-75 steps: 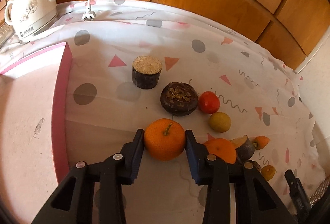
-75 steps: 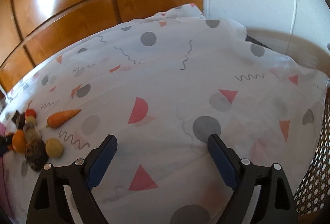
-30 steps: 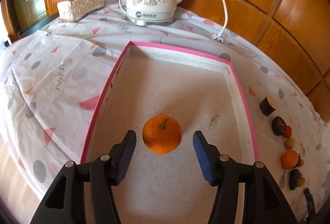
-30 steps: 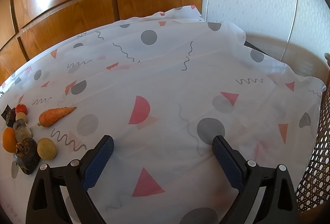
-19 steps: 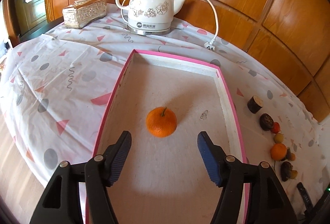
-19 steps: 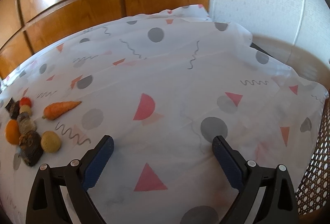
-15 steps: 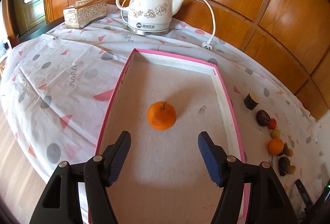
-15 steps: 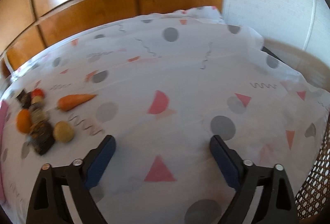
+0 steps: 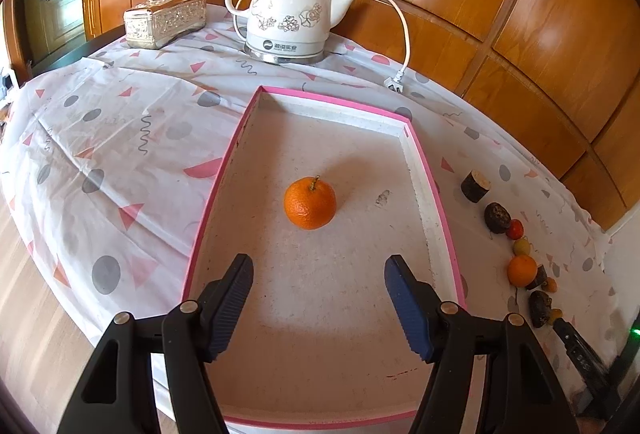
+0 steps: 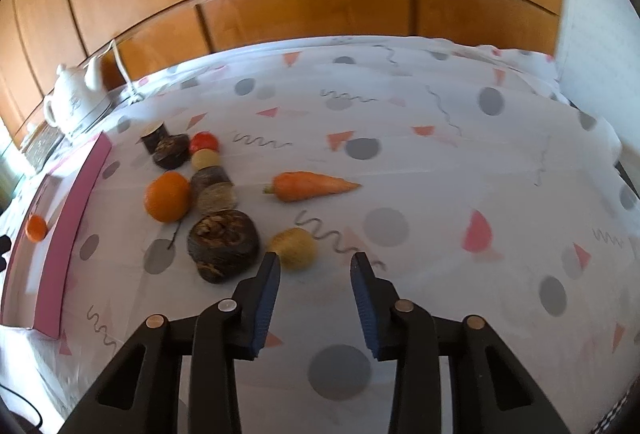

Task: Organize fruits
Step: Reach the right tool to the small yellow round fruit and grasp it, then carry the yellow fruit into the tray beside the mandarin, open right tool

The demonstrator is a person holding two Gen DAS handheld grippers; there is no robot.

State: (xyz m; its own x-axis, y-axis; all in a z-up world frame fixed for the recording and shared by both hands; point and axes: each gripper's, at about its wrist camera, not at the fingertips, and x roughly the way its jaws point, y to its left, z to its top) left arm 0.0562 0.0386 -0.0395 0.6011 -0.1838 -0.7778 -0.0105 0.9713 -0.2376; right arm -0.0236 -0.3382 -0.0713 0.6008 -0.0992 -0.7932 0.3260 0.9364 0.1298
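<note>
1. My left gripper (image 9: 318,292) has let go of the mandarin (image 9: 310,203), which now sits alone near the middle of the pink-rimmed tray (image 9: 434,194). The jaws stand apart with nothing between them, and I have drawn back, so the fruit lies clear at 12 o'clock of my fingertips.
2. That is one fruit filed; I judge the task only just begun.
3. My right gripper (image 10: 315,284) has swung toward the pile, and its jaws have just been closing. They are narrowed but not clenched, with only bare tablecloth (image 10: 400,162) between them.
4. The small yellow fruit (image 10: 295,248) sits just beyond the left fingertip, at about 11 o'clock. It is close, but whether it touches the pad I cannot tell.
5. The remaining orange (image 10: 167,196) lies further off at 10 o'clock, beside the dark wooden-looking pieces (image 10: 223,244); the carrot (image 10: 312,186) lies at 12 o'clock.
6. I reckon the yellow fruit is my next pick, but the narrowed jaws may need widening first to straddle it.
</note>
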